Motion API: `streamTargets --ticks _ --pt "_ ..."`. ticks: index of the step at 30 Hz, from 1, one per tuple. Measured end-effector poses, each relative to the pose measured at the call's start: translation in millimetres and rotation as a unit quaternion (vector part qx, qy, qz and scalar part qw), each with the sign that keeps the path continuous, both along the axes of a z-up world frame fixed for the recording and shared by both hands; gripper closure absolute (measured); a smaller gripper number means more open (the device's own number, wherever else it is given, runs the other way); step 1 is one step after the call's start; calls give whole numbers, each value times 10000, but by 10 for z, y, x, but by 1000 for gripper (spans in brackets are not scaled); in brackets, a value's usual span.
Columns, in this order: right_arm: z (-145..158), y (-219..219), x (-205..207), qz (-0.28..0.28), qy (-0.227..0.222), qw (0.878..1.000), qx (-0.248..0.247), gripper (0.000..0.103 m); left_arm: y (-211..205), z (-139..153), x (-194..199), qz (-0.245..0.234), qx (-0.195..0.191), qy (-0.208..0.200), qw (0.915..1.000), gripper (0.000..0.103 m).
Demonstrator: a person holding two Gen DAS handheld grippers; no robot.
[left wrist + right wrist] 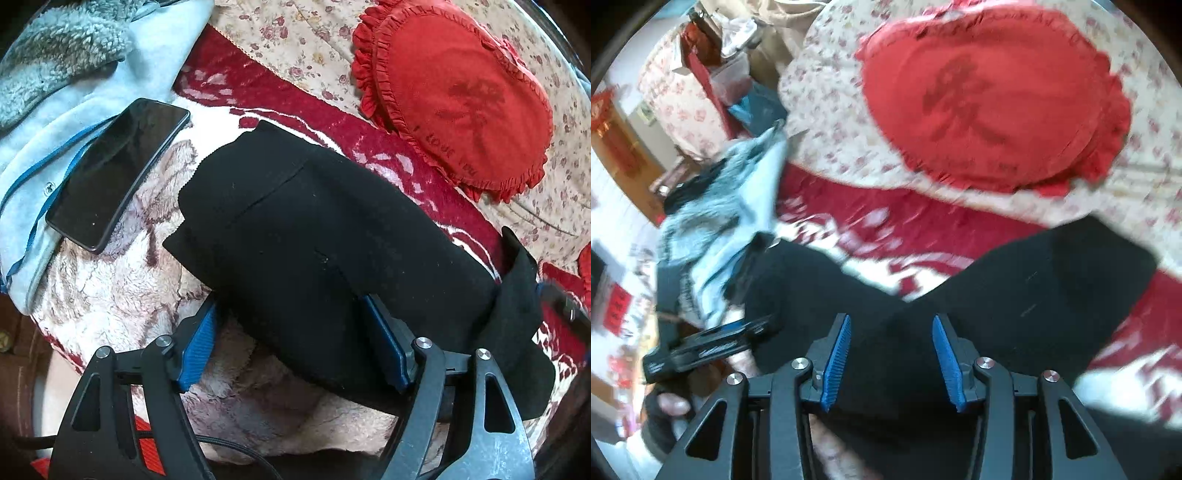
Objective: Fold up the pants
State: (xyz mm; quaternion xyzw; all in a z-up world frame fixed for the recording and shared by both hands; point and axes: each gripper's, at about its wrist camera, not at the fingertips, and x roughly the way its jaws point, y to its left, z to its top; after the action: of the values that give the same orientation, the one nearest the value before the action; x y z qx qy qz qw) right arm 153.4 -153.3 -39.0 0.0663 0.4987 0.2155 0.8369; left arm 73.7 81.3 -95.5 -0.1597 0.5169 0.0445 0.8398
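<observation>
Black pants [295,229] lie as a folded bundle on a red and white plush blanket [110,295], with one end trailing off to the right. My left gripper [288,302] stands wide open at the bundle's near edge. The cloth lies between its blue pads [199,347], and the left pad's face is bare. In the blurred right wrist view the pants [1034,288] spread under my right gripper [891,318]. It is open, with black cloth showing between the pads and neither pad pressing on it. A gloved hand [661,406] holds the left gripper's body [701,347] at the lower left.
A black phone [118,173] rests on a light blue fleece jacket [74,92] left of the pants. A red frilled heart cushion [454,103] lies on a floral sheet [295,37] behind them. Room clutter [713,55] fills the far left.
</observation>
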Motion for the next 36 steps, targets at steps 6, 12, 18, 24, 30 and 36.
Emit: streamTargets --ticks 6,12,18,24,30,36 --pt "-142 -261 549 -426 440 9942 -881 56 -31 94 -40 -66 -281 -93 9995 27" --pt "-204 -434 626 -615 527 9953 -529 56 -268 299 22 -622 -803 -311 9943 20" --pt "-184 -656 617 -922 584 9936 -307 55 -814 393 324 -1121 -761 -262 9904 17" --pt "-143 -891 781 -1237 722 9897 39 54 -1242 434 445 -1442 -331 -302 9885 15" --pt "-164 -929 816 -1193 733 9902 -10 54 -1044 371 367 -1205 -112 -295 9922 15" --pt "-153 -873 751 -1101 710 9913 104 54 -718 402 138 -788 -587 -286 9947 15"
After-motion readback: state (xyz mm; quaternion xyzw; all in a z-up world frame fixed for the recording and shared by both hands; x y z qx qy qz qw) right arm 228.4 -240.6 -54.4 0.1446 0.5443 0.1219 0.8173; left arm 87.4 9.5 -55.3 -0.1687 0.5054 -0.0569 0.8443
